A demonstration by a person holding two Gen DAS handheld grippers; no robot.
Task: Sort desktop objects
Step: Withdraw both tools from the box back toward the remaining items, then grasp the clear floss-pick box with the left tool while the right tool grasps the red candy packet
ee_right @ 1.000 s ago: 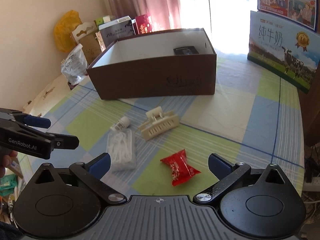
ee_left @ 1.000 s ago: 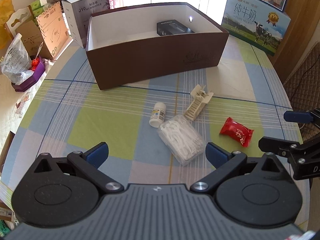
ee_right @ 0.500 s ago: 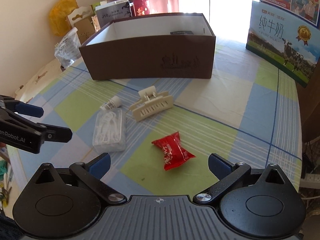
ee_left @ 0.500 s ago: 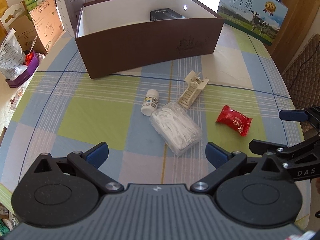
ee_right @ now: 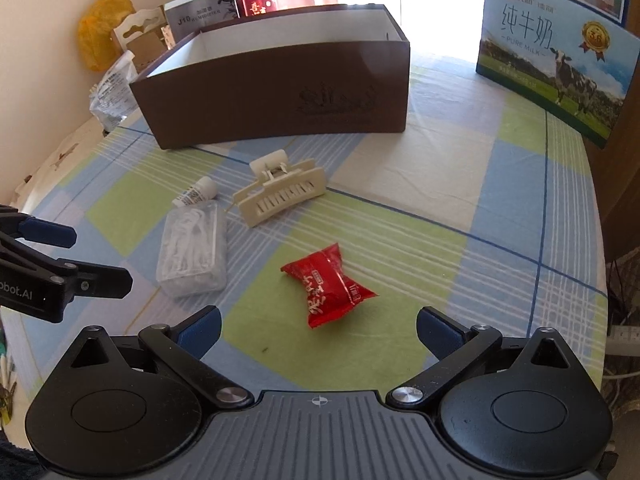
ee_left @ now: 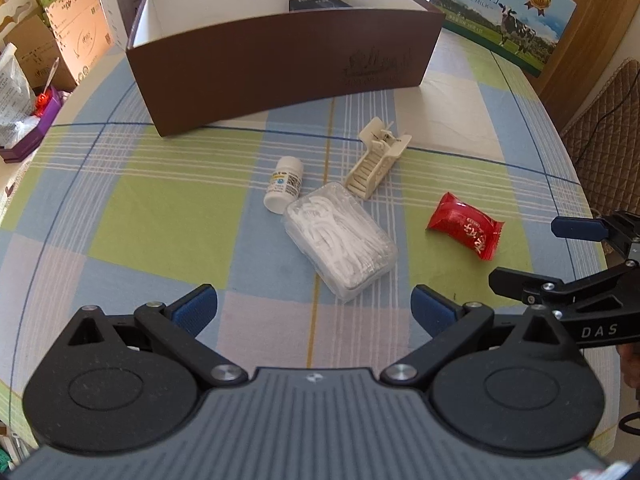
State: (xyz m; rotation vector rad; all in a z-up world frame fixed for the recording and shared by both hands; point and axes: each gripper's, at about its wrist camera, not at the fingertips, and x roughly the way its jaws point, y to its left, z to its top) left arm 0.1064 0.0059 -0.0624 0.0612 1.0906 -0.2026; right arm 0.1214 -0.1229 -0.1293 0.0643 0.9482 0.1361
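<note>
My left gripper (ee_left: pixel 314 310) hangs with its fingers (ee_left: pixel 192 308) spread wide and empty, just short of the clear floss-pick case (ee_left: pixel 340 240). My right gripper (ee_right: pixel 318 328) is likewise spread and empty, the red candy packet (ee_right: pixel 326 284) lying just ahead between its fingers. On the checked desk (ee_left: pixel 152 216) the white pill bottle (ee_left: pixel 284 184) touches the case's far corner, and the cream hair claw (ee_left: pixel 376 158) lies just beside them; bare cloth runs from these to the desk's curved edges on both sides. Beyond stands the open brown box (ee_left: pixel 280 68), its near wall facing me, with a black box (ee_left: pixel 316 1) resting inside near the far wall.
</note>
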